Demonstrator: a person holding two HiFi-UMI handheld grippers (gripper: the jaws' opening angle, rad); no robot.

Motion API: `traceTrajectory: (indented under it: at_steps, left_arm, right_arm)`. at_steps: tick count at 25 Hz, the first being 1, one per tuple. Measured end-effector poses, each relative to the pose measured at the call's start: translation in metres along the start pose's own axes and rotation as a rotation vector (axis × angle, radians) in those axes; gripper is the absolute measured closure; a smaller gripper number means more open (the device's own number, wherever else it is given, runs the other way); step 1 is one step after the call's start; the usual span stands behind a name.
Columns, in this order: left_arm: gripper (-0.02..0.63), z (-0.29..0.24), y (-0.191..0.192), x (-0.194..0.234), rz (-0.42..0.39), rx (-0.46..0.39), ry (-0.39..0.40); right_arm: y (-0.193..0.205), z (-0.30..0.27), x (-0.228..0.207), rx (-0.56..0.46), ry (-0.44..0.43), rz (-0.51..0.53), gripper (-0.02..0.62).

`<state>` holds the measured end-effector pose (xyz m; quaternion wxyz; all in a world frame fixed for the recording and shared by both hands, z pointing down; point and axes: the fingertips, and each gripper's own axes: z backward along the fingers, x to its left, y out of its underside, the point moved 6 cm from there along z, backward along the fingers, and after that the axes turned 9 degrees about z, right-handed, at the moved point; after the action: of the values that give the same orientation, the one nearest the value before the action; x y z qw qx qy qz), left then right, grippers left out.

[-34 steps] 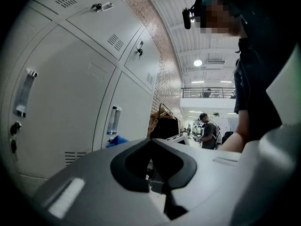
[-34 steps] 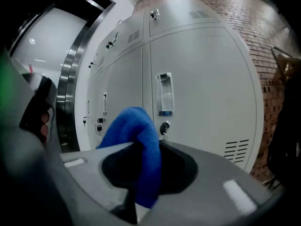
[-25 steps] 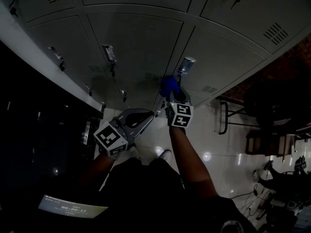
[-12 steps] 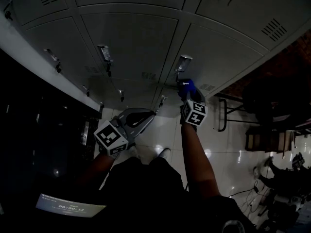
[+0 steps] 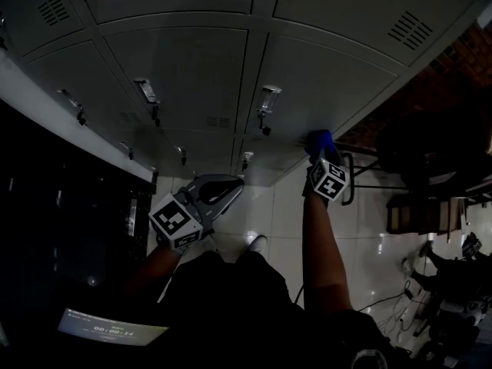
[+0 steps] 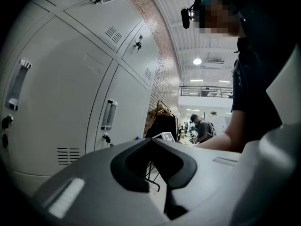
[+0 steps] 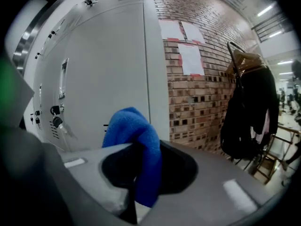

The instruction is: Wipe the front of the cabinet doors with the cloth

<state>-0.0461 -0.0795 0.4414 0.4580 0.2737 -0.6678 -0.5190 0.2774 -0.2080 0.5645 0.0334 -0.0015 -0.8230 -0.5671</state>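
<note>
We see a brick wall with pale paper sheets stuck on it, and dark coats hanging near it. The glossy pale tile floor mirrors the light. A round ceiling lamp glows above a railed balcony.

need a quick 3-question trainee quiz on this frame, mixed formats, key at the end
1. True or false: the left gripper is shut on a second cloth.
2. Multiple choice: the blue cloth is pinched A) in the left gripper's jaws, B) in the jaws of the right gripper, C) in neither.
3. Fill in: in the right gripper view, the wall just right of the cabinet is made of ____.

Key: 1 false, its jaws are together with nothing between them. 2 B. 3 brick.
</note>
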Motion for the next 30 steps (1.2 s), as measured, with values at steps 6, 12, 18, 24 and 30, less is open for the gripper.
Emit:
traceTrajectory:
  at_steps: [6,12,18,24,30]
  left_arm:
    - [0.603,-0.010,0.002,-0.006,-0.001,0.003,0.000]
    - [0.603,-0.014,-0.001,-0.006,-0.009,-0.010,-0.012]
    - [0.603,-0.012,-0.007,-0.005,-0.016,-0.026,-0.026]
    - [0.603,-0.007,-0.009,-0.004,-0.025,-0.028,-0.031]
    - [0.603,-0.002,-0.012,-0.006,-0.038,-0.033,-0.025]
  right_arm:
    - [0.001,0.002,-0.013,-0.004,0.005,0.015,0.526]
    - [-0.014,0.027,0.007,-0.082,-0.149,0.030,0.526]
    - [-0.047,0.087,0.057,-0.206,-0.513,0.066,0.526]
    - [-0.075,0.146,0.097,-0.261,-0.737,0.067,0.526]
    - [-0.099,0.191,0.126,-0.355,-0.819,0.196,0.526]
